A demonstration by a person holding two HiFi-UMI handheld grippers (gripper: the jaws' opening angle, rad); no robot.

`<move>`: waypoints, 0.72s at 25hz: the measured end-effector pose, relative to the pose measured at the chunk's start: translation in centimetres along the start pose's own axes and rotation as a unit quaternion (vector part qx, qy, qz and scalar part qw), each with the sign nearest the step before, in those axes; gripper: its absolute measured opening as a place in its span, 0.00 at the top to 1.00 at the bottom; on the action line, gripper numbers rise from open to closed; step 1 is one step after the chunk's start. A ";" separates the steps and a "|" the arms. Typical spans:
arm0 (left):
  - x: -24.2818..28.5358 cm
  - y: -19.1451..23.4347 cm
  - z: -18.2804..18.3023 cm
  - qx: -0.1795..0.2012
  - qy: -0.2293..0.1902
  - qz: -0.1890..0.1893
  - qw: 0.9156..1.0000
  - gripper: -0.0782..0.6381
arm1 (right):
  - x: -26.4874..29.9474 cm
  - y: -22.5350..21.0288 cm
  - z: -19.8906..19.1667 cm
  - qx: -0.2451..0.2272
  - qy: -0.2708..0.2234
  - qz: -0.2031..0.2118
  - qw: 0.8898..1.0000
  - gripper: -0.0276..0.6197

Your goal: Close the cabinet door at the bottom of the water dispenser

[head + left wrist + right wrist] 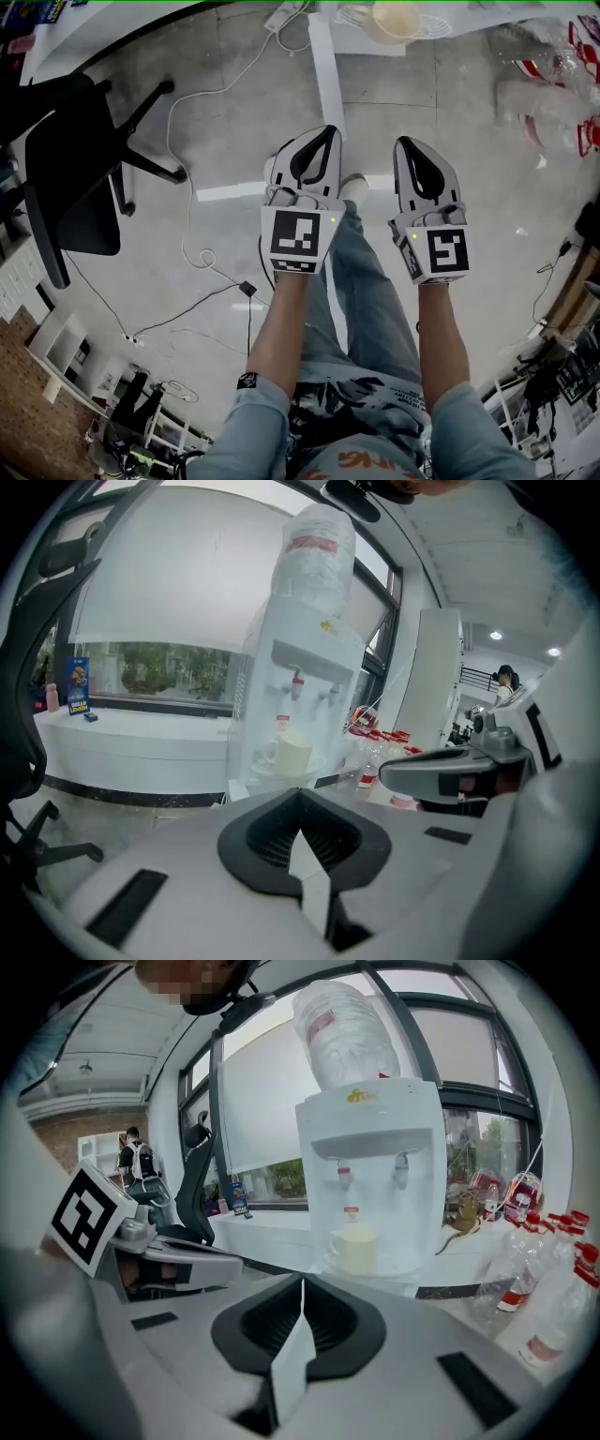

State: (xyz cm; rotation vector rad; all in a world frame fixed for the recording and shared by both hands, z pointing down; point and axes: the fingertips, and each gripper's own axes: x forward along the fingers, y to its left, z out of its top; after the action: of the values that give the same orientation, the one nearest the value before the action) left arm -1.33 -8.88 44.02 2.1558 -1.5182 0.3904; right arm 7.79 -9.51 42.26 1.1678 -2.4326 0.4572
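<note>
both grippers are held side by side over the grey floor (469,187), above the person's jeans (375,300). the left gripper (326,133) has its fingers pressed together with nothing between them, and the right gripper (403,142) is the same, fingers closed and empty. both point at the water dispenser (370,1176), which stands well apart from them against a window, with a big clear bottle (342,1035) upside down on top and a cream cup (356,1246) on the tray under its taps. the bottom of the dispenser, where the cabinet door is, is hidden behind the grippers' own bodies in both gripper views. small plastic bottles (553,1307) with red caps stand to its right. a black office chair (70,178) and loose cables (202,253) lie off to the left.
</note>
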 end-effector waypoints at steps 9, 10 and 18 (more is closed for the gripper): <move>2.5 0.9 -2.8 0.002 0.002 0.001 1.000 0.86 | 2.7 1.1 -3.7 -0.002 0.008 0.024 1.000 0.91; 2.7 1.3 -3.3 0.000 0.002 0.005 1.000 0.86 | 3.2 1.2 -4.1 -0.003 0.006 0.027 1.000 0.91; 4.1 3.8 -6.2 -0.009 0.012 0.021 1.000 0.86 | 5.9 1.6 -7.7 0.004 0.012 0.027 1.000 0.91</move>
State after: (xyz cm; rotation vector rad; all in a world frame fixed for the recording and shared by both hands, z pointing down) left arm -3.27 -9.94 52.08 2.1010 -1.5511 0.4134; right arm 4.76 -8.97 51.62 1.0972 -2.4487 0.4947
